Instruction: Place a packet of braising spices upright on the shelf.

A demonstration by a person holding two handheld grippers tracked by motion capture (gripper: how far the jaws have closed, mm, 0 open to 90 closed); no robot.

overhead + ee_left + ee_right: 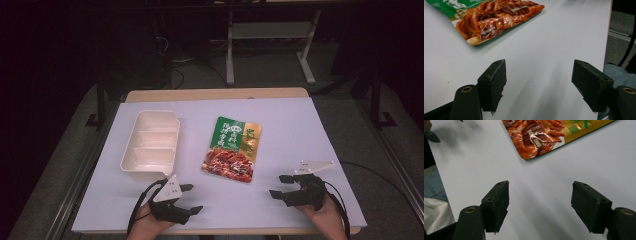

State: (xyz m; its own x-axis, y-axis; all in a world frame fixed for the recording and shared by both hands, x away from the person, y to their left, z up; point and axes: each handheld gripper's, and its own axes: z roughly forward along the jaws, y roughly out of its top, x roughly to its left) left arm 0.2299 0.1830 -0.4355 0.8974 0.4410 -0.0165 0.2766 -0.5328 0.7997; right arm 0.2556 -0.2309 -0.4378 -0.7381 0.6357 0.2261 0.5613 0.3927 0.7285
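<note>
Food packet (232,149) lies flat in the middle of the white table (300,130). It is shiny. The top part is green with white writing, one side has a gold strip, and the bottom part has a picture of red-brown saucy meat. Its bottom corners are rounded. In the left gripper view the packet (491,18) shows its picture end at the top, and light glints on it. In the right gripper view the packet (549,135) shows a red corner and some gold.

To the left of the packet sits a cream tray (150,145) with three empty parts. They are close but not touching.

Left gripper (190,198) is near the front edge, below the tray. Its jaws are wide apart and hold nothing. Right gripper (280,186) is near the front edge too, to the right of the packet. Its jaws are also wide apart and hold nothing.
</note>
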